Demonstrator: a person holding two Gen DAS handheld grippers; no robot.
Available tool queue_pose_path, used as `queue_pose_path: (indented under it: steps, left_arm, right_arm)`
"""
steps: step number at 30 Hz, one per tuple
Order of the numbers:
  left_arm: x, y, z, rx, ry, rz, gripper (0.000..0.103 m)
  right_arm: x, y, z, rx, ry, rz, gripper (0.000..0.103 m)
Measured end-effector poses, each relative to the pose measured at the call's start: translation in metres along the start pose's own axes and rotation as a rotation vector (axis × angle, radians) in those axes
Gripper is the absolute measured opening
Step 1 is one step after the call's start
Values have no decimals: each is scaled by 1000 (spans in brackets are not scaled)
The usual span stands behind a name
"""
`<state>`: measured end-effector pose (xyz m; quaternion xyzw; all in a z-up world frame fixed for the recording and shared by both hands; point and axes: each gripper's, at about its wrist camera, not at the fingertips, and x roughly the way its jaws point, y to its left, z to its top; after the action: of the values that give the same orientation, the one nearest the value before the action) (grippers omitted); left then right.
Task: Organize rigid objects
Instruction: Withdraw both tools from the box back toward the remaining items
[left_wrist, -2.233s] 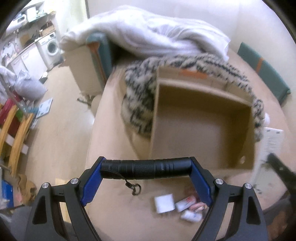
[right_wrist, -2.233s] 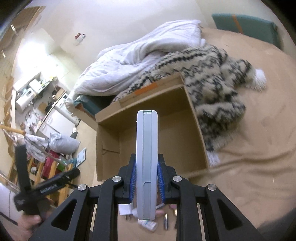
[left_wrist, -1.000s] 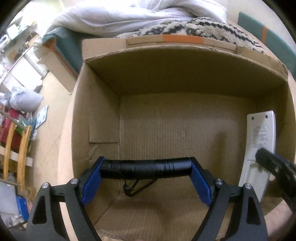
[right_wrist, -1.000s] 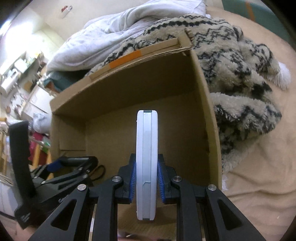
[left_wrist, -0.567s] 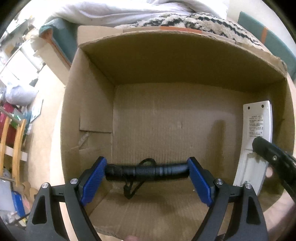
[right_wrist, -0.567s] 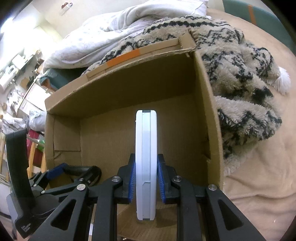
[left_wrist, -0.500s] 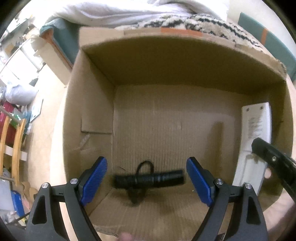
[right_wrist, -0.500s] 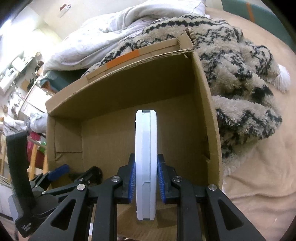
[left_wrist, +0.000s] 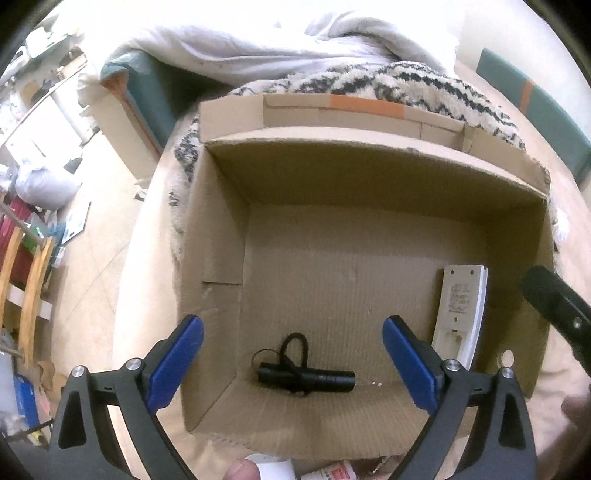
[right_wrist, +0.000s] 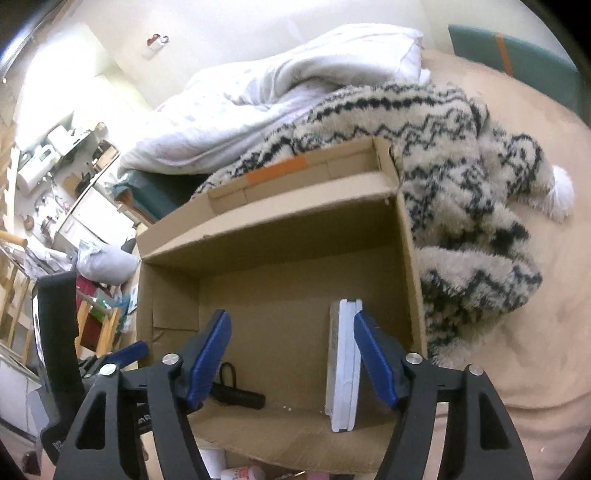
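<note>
Inside an open brown cardboard box (left_wrist: 369, 229) set on a beige bed cover, a black cylindrical flashlight (left_wrist: 306, 376) with a looped cord lies flat on the floor at about 6 o'clock in the left wrist view, and a white slab-shaped remote control (left_wrist: 461, 310) rests along the right wall at about 4 o'clock. The left gripper (left_wrist: 291, 358) hangs above the flashlight, its blue-padded jaws opening with nothing pressed between them. The right gripper (right_wrist: 291, 354) likewise has its jaws opening, the remote just inside its right pad, unclamped. A black-and-cream patterned fleece blanket (right_wrist: 461, 155) lies at 12 o'clock beyond the box.
</note>
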<state>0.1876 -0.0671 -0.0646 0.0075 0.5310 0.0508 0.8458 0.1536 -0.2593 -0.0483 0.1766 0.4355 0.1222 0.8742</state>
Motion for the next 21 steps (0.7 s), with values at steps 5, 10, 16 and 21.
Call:
queue_pose_path:
  steps: [5, 10, 16, 21]
  left_arm:
    - [-12, 4, 0, -2, -16, 3, 97]
    - [-27, 15, -5, -23, -28, -4, 97]
    - [-48, 30, -15, -35, -51, -23, 97]
    - [-62, 48, -30, -49, -57, -35, 97]
  right_arm:
    - [-8, -4, 1, 32, -28, 14, 103]
    - [-17, -6, -4, 37, -26, 3, 103]
    - [-38, -2, -16, 1, -30, -3, 103]
    - [-52, -1, -32, -9, -11, -1, 103]
